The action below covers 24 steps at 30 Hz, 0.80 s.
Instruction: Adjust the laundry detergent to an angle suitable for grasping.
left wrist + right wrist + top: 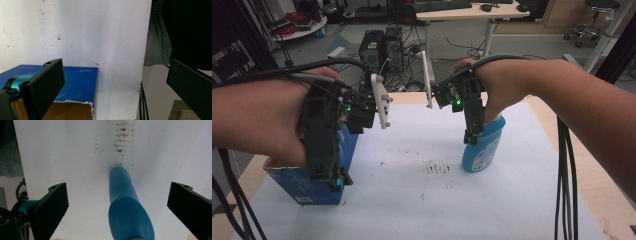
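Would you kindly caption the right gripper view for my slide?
Open right tongs straddle a blue bottle lying on the stained white table cover.

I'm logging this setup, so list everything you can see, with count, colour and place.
Box: one, blue with a torn brown cardboard opening, near left of the table, under the left tongs.
Bottle: one, blue, lying right of centre under the right tongs.
Table cover: one, white, with dark smudges near the middle.
Computer towers: two, black, on the floor beyond the table.
Desk: one, light wood, far side, carrying a keyboard.
Stool: one, black, far right.
Left tongs: one pair, black, open.
Right tongs: one pair, black, open, straddling the bottle.
Hands: two, one on each pair.
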Tool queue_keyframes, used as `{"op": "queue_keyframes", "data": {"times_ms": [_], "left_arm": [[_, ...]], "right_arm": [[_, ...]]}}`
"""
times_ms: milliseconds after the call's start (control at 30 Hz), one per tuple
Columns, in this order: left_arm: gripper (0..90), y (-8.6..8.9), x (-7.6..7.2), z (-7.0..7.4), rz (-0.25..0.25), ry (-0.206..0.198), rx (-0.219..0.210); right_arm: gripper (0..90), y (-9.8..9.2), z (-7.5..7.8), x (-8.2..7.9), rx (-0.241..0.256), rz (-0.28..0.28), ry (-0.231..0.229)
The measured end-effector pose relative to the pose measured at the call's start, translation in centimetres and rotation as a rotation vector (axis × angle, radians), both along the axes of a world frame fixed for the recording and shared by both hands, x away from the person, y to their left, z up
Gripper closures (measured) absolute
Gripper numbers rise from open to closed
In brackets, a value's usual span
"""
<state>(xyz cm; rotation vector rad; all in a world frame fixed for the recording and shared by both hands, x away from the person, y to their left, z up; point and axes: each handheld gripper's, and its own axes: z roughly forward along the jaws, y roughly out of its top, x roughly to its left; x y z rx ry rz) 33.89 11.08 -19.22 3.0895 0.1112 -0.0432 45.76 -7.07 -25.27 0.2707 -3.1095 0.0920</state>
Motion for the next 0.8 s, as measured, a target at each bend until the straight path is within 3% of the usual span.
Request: {"op": "queue_keyframes", "data": {"times_ms": [167, 500, 800], "left_arm": [[1.7, -0.28, 0.15, -0.02, -0.007, 0.005, -0.004], [1.7, -0.44, 0.68, -0.39, 0.002, 0.002, -0.004], [1.7, -0.11, 0.54, -0.24, 0.016, -0.011, -0.005]], "right_arm": [[2.6, 0.05, -0.07, -0.49, -0.01, 0.009, -0.002], [2.6, -0.24, -0.67, -0.03, -0.006, 0.017, 0.007], [2.6, -0.45, -0.14, -0.69, 0.001, 0.016, -0.004]]}}
